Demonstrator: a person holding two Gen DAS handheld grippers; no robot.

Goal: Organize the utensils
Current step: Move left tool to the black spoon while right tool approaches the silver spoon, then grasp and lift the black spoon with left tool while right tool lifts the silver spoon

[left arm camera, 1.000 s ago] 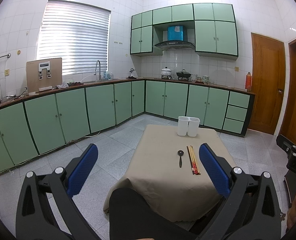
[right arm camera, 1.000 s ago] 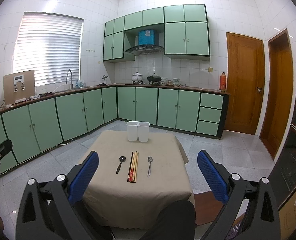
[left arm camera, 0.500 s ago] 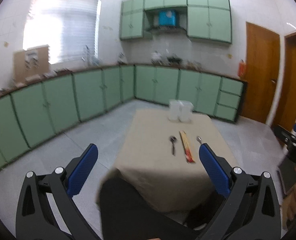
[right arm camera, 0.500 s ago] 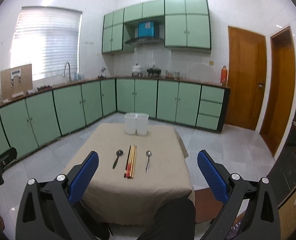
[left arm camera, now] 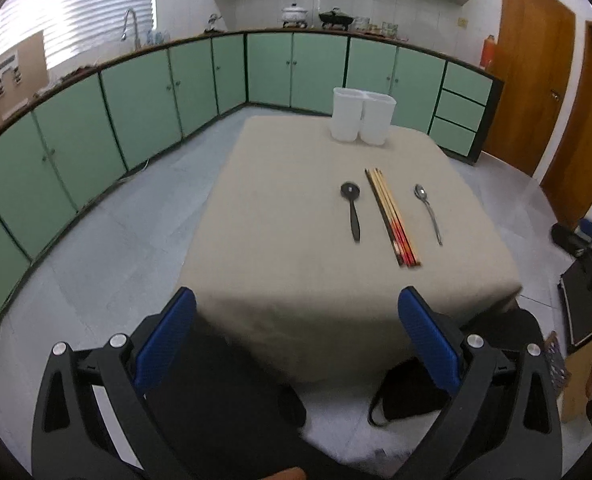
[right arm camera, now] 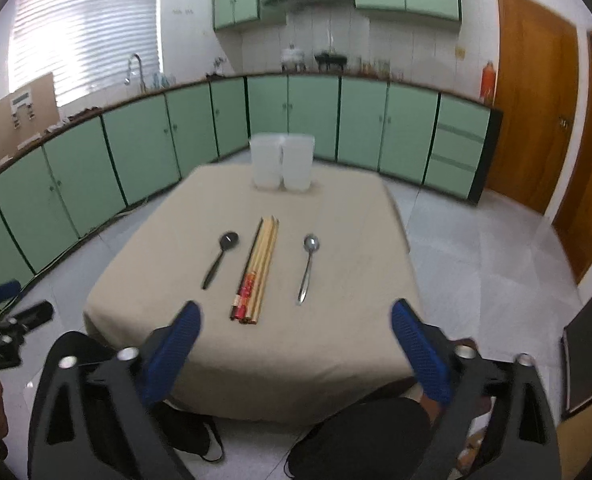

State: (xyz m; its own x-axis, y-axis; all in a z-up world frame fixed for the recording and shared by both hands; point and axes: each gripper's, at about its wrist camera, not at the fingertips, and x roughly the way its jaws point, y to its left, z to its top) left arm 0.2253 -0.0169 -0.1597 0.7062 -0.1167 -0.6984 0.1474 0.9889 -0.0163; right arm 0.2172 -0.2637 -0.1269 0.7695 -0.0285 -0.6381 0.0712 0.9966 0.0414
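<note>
On the beige-clothed table (left arm camera: 296, 240) (right arm camera: 335, 340) lie a black spoon (left arm camera: 351, 208) (right arm camera: 220, 258), a bundle of chopsticks (left arm camera: 391, 216) (right arm camera: 258, 270) and a silver spoon (left arm camera: 427, 212) (right arm camera: 307, 268), side by side. A white two-cup utensil holder (left arm camera: 361, 120) (right arm camera: 282, 162) stands at the table's far edge. My left gripper (left arm camera: 296, 336) is open and empty, before the table's near edge. My right gripper (right arm camera: 296, 340) is open and empty, over the near edge, short of the chopsticks.
Green kitchen cabinets (left arm camera: 136, 92) run along the left and far walls. Wooden doors (right arm camera: 535, 92) stand at the right. The person's dark-clothed legs (left arm camera: 224, 420) are under the table's near side. Grey tile floor (left arm camera: 96, 240) surrounds the table.
Both grippers have moved forward and tilted down toward the table, so the utensils look larger and closer. Both stay open and empty.
</note>
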